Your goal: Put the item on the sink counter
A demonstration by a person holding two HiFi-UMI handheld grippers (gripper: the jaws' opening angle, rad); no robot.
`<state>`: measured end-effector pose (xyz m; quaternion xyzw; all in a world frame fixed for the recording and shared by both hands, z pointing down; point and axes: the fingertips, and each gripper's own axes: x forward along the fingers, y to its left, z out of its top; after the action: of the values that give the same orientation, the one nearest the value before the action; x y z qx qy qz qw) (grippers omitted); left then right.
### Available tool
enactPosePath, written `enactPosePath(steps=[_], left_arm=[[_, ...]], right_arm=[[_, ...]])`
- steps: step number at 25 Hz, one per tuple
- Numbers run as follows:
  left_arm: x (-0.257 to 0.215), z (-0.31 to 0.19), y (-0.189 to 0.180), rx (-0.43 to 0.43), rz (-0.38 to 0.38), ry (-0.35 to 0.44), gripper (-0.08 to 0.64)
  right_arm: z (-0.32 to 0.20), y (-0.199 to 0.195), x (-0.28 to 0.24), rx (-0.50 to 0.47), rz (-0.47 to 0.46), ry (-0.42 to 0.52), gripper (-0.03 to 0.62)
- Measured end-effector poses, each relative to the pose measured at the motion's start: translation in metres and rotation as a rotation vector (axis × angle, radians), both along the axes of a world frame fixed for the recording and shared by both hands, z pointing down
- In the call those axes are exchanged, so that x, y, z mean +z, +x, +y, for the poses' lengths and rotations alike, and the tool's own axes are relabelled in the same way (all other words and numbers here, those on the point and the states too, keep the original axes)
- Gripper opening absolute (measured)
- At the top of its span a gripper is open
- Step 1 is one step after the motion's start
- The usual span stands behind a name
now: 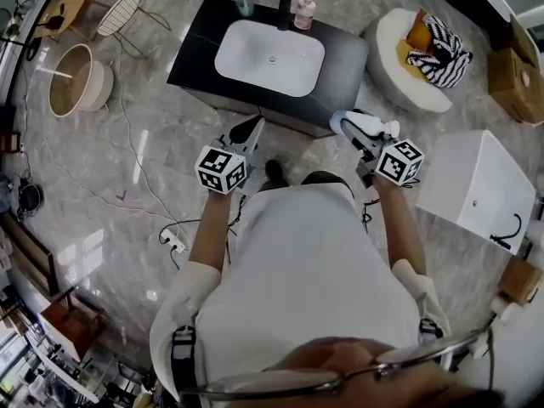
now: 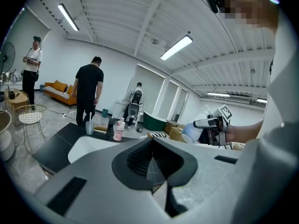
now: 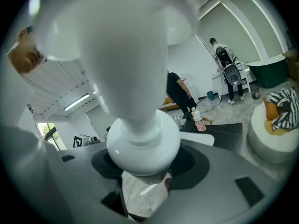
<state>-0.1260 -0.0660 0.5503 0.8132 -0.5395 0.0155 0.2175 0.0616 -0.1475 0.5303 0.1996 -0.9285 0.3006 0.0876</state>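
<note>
Between the two jaws of our right gripper (image 1: 354, 129) we hold a white bottle (image 1: 376, 126). The jaws are spread wide around it and press on its round body from both sides, and the narrower part of the bottle rises in front of that gripper's camera. We carry the bottle in the air, lying almost level, just before the right front corner of the sink counter (image 1: 197, 56). It does not touch the counter.

Our left gripper (image 1: 252, 131) has its jaws pressed together, with nothing between them. It points at the front edge of the counter, to the left of the bottle and apart from it.

On the dark counter top we see a white basin (image 1: 270, 58) in the middle. Behind the basin stand a dark faucet (image 1: 283, 8), a pink bottle (image 1: 304, 13) just to its right and a cup (image 1: 245, 4) to its left.

To the right of the counter, on the marble floor (image 1: 127, 177), there is a round white seat (image 1: 391, 45) with a striped cloth (image 1: 442, 51) on it, and nearer to us a white box (image 1: 472, 185). In the left gripper view two people stand in the room beyond the counter.
</note>
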Motion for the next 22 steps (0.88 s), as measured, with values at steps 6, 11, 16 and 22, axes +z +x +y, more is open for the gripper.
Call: enactPosePath(steps=[6, 11, 16, 22], left_arm=[[0.001, -0.016, -0.003, 0.014, 0.025, 0.009, 0.005], [0.002, -0.035, -0.001, 0.007, 0.038, 0.011, 0.005], [0.005, -0.055, -0.008, -0.034, 0.035, -0.005, 0.005], [0.009, -0.088, -0.010, -0.082, 0.054, -0.028, 0.005]], right_arm=[[-0.014, -0.014, -0.001, 0.005, 0.032, 0.021, 0.250], [-0.036, -0.021, 0.007, -0.010, 0.059, 0.016, 0.250], [-0.068, -0.031, 0.022, -0.054, 0.103, 0.029, 0.250], [-0.117, -0.044, 0.039, -0.124, 0.188, 0.057, 0.250]])
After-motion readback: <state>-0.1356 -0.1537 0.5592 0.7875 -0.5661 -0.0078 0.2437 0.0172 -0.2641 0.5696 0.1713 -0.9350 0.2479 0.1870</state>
